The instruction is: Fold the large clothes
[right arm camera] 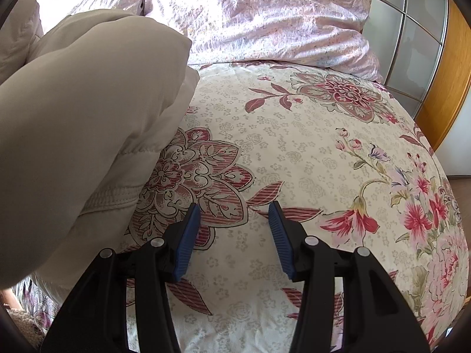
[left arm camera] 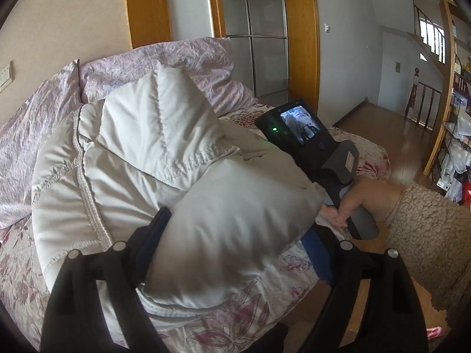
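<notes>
A puffy cream padded jacket lies bunched on the floral bed cover. In the left wrist view a thick fold of the jacket fills the wide gap between the fingers of my left gripper; the jaws stand wide apart around it and do not squeeze it. In the right wrist view the same jacket lies at the left. My right gripper is open and empty, low over the bed cover, just right of the jacket's ribbed hem. The right gripper's body and the hand holding it show in the left wrist view.
Pink patterned pillows lie at the head of the bed against the wall. A wooden-framed glass door stands beyond the bed. Wooden floor and a cluttered shelf are on the right.
</notes>
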